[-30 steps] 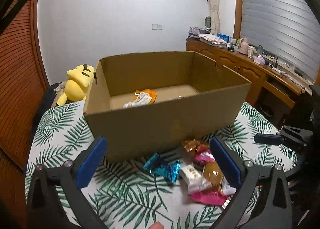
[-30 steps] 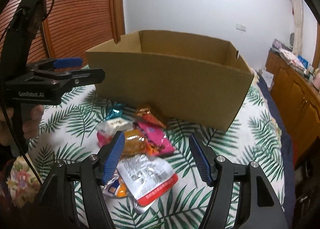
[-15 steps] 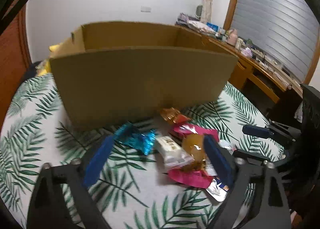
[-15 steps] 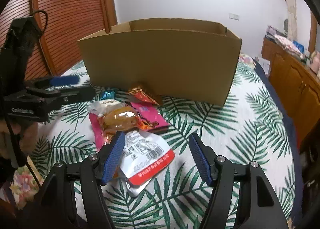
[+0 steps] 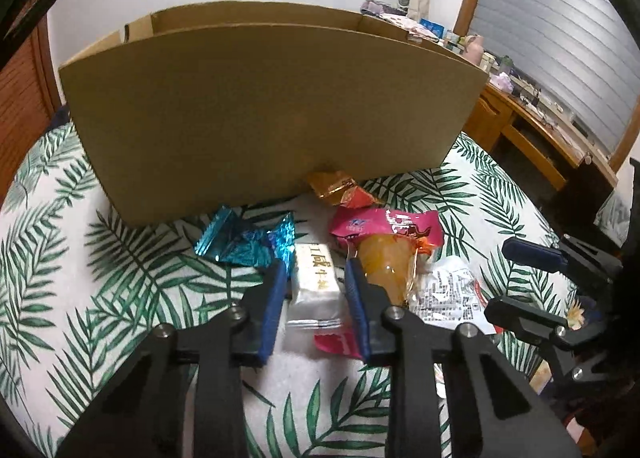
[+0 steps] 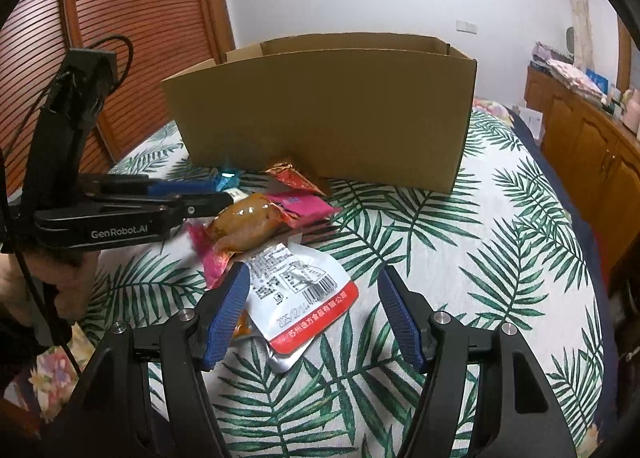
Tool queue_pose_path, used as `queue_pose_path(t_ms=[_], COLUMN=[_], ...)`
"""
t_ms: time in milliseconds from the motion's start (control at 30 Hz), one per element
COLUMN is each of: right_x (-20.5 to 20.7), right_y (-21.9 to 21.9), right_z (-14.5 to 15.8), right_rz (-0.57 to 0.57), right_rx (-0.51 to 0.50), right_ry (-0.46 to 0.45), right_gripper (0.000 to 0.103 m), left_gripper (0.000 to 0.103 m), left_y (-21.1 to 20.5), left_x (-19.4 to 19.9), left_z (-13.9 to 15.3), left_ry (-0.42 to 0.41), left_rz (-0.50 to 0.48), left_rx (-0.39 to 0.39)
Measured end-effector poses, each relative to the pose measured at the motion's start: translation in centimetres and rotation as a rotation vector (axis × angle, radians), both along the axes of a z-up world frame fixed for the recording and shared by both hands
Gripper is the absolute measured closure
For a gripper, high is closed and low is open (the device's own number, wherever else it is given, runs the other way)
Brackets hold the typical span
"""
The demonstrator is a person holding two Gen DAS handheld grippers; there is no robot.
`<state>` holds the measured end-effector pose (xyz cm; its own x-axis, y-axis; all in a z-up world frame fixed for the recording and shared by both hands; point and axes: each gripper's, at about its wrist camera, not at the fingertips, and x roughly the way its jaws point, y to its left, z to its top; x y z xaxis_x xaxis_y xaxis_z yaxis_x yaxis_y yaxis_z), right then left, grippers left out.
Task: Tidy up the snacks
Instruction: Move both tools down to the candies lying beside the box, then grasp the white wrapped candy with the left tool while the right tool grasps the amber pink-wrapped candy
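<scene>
A pile of snacks lies on the leaf-print cloth in front of a brown cardboard box point(image 5: 272, 106). My left gripper point(image 5: 316, 272) has closed around a white wrapped snack bar point(image 5: 316, 282), its blue pads touching both sides. Beside it lie a blue foil packet point(image 5: 244, 242), a pink packet point(image 5: 384, 224), an orange-brown snack point(image 5: 386, 270) and a gold-red wrapper point(image 5: 336, 188). My right gripper point(image 6: 314, 290) is open over a silver-red pouch point(image 6: 304, 290). The left gripper also shows in the right wrist view point(image 6: 208, 194).
The box point(image 6: 332, 114) stands at the back of the round table point(image 6: 500, 242). A wooden cabinet with clutter point(image 5: 532, 118) runs along the right wall. A brown slatted door point(image 6: 132, 30) is on the left.
My left gripper dropped to the table and closed from wide open onto the white snack bar. My right gripper moved lower and closer to the silver-red pouch, still open.
</scene>
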<state>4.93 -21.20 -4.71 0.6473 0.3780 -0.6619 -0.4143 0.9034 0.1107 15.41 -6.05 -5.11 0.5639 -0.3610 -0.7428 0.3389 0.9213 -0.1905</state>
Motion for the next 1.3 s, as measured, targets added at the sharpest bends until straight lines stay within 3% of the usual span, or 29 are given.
queue_pose_path(t_ms=[267,333,467,833,1033,1300], right_x=[0.3,0.7,1.8,4.8,5.7,7.0], right_y=[0.3,0.6,1.5,4.7,6.6,7.5], right_z=[0.9,1.2,1.2,0.4,-0.2,-1.0], right_rz=[0.007,0.014,0.028,0.072,0.08,0.079], right_rx=[0.021,0.037,0.075,0.171,0.165,0.19], right_ry=[-0.005,0.003,0.037,0.142,0.174,0.242], right_gripper=[0.035,0.035,0.035,0.036,0.048,0.048], left_gripper=[0.073,0.08,0.082,0.074,0.072,0.072], left_y=[0.3,0.6,1.4,3.8,4.5,4.7], left_x=[-0.3,-0.4,-1.0,-1.2,-1.1,-0.9], left_z=[-0.3,-0.4,-0.4,-0.8,-1.0,-1.2], left_ry=[-0.011,-0.008,-0.011,0.009,0.014,0.031], left_rz=[0.005,0.0,0.009,0.039,0.047,0.049], left_rx=[0.033,0.028,0.02,-0.033,-0.047,-0.065])
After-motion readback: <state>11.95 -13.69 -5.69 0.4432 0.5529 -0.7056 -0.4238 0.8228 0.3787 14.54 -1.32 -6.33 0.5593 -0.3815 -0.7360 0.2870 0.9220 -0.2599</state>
